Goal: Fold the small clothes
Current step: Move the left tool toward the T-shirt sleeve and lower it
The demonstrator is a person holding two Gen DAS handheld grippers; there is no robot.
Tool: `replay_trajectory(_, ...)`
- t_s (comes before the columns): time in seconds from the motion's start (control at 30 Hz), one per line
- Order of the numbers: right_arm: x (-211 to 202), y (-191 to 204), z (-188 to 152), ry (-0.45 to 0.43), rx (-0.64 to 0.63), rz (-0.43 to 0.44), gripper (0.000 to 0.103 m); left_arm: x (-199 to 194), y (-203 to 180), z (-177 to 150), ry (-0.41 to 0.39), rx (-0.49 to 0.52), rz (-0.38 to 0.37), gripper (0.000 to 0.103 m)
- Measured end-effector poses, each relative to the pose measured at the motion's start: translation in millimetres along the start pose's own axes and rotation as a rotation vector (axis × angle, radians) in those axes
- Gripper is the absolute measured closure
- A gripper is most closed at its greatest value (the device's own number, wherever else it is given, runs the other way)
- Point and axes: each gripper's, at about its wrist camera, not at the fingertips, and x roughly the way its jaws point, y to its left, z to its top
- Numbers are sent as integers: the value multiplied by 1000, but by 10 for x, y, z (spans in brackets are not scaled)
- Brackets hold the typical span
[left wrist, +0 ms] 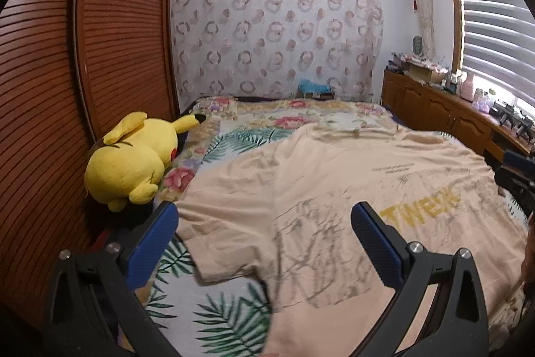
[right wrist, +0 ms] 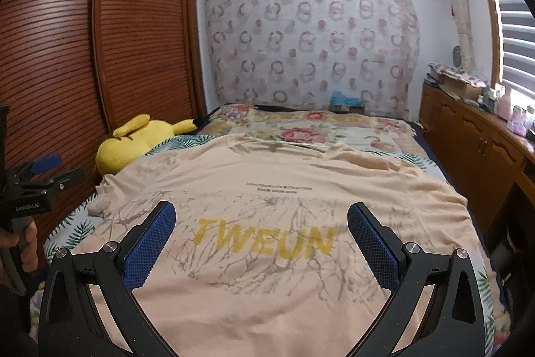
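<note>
A peach T-shirt point(left wrist: 334, 189) with yellow lettering and a grey branch print lies spread flat on the bed; it also shows in the right wrist view point(right wrist: 267, 206). Its left sleeve point(left wrist: 227, 223) lies out to the side. My left gripper point(left wrist: 264, 223) is open and empty, above the sleeve and left side of the shirt. My right gripper point(right wrist: 260, 223) is open and empty, above the shirt's middle near the lettering. The left gripper shows at the left edge of the right wrist view point(right wrist: 46, 169), and the right gripper at the right edge of the left wrist view point(left wrist: 515, 176).
A yellow plush toy point(left wrist: 133, 159) lies at the bed's left edge against the brown slatted wardrobe point(left wrist: 50, 89). The bed has a floral and leaf-print sheet point(left wrist: 217, 306). A wooden cabinet point(right wrist: 474, 149) with clutter runs along the right under the window.
</note>
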Motion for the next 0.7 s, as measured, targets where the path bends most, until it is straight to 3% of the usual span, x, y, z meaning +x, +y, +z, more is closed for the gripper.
replay_trajectory(0.13, 204, 107, 24, 28, -30, 27, 0, 177, 162, -81, 51, 9, -20, 0)
replay_trajectory(0.4, 639, 270, 13, 107, -39, 79, 0, 514, 499, -221, 145, -3, 18, 0)
replay_trajectory(0.7, 998, 480, -55, 191, -66, 149, 0, 840, 976, -210, 268, -67, -39, 1)
